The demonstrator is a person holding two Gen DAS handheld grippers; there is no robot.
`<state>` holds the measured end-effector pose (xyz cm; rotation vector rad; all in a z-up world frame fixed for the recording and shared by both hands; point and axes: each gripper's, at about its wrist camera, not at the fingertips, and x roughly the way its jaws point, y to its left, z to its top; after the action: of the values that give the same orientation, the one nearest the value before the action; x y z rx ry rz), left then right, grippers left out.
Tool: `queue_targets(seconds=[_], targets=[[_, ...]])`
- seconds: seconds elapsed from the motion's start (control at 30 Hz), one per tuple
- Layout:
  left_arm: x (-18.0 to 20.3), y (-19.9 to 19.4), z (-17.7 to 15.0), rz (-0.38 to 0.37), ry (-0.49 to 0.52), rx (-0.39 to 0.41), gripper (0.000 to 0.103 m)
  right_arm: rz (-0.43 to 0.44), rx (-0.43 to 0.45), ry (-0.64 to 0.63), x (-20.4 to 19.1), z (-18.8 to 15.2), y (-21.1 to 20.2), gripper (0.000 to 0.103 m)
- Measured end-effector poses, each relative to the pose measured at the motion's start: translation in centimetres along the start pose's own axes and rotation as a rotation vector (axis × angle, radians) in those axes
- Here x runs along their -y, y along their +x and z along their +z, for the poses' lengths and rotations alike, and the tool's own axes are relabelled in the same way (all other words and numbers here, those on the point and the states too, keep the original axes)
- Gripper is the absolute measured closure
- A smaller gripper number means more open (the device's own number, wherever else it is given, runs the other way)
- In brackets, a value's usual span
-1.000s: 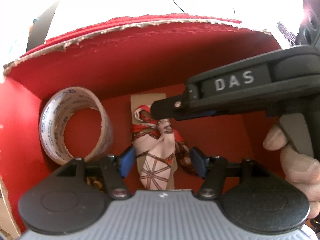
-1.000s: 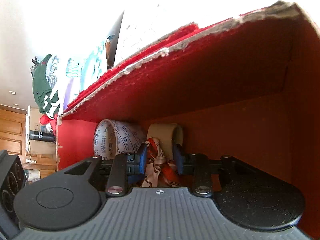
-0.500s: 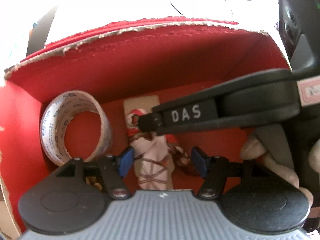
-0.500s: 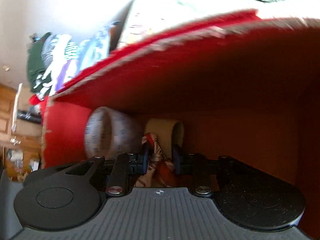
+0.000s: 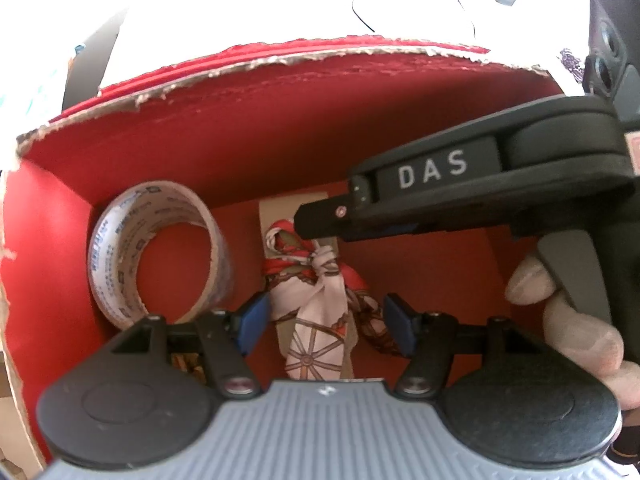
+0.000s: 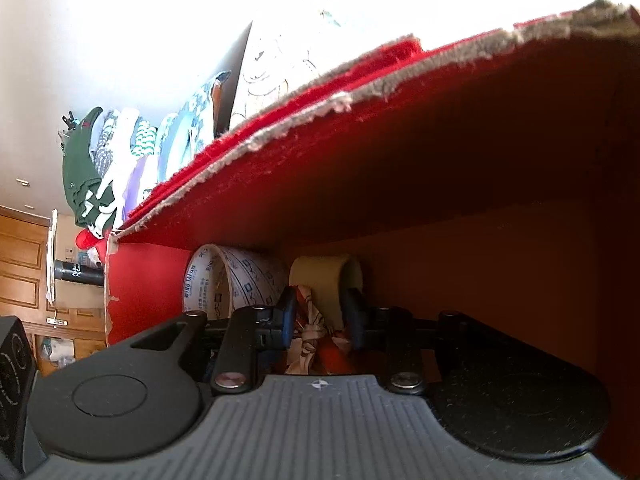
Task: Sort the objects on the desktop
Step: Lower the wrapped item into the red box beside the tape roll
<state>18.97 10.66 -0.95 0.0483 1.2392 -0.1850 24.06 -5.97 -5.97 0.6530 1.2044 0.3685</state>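
Observation:
A red cardboard box (image 5: 320, 128) lies open toward me. Inside, a printed tape roll (image 5: 104, 248) stands at the left. Beside it is a beige roll (image 5: 280, 212) with a red-and-white patterned scarf (image 5: 320, 300) knotted around it. My left gripper (image 5: 325, 326) is open, its blue pads either side of the scarf's lower end. My right gripper (image 5: 316, 218) reaches in from the right, its tip over the knot. In the right wrist view the right gripper (image 6: 320, 316) is shut on the scarf (image 6: 316, 332), in front of the beige roll (image 6: 316, 280) and printed roll (image 6: 240, 280).
The box's torn upper flap (image 6: 360, 92) hangs over the opening. A hand (image 5: 560, 320) holds the right gripper's trigger. Beyond the box are a white surface with a black cable (image 5: 360, 8) and a black device (image 5: 608, 40). Hanging clothes (image 6: 88, 172) and a wooden door (image 6: 20, 260) are at the far left.
The right gripper pushed deeper and leftward into the box with the scarf and beige roll, then drew back to about where it was. The left gripper stayed put.

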Motion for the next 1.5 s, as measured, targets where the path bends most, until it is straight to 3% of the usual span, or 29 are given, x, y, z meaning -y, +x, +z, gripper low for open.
queue_targets(seconds=[0.2,0.4,0.63,0.77,0.87,1.5], targets=[[0.3,-0.3,0.1,0.029,-0.01,0.016,0.037,0.028,0.065,0.004,1.1,-0.3,-1.3,0.074],[0.6,-0.6,0.2,0.061,-0.023,0.033,0.037,-0.057,0.097,-0.005,1.8,-0.3,-1.7,0.074],[0.2,-0.6,-0.7,0.072,-0.032,0.04,0.037,-0.075,0.019,-0.038,2.1,-0.2,-0.6,0.074],[0.3,-0.7,-0.7,0.071,-0.039,0.039,0.037,-0.054,-0.002,-0.068,1.6,-0.5,-0.1,0.082],[0.4,-0.7,-0.6,0.076,-0.044,0.038,0.036,-0.062,-0.018,-0.086,1.5,-0.6,0.2,0.082],[1.4,-1.1,-0.2,0.1,-0.045,0.044,0.041,-0.001,-0.058,-0.129,-0.7,-0.1,3.1,0.088]])
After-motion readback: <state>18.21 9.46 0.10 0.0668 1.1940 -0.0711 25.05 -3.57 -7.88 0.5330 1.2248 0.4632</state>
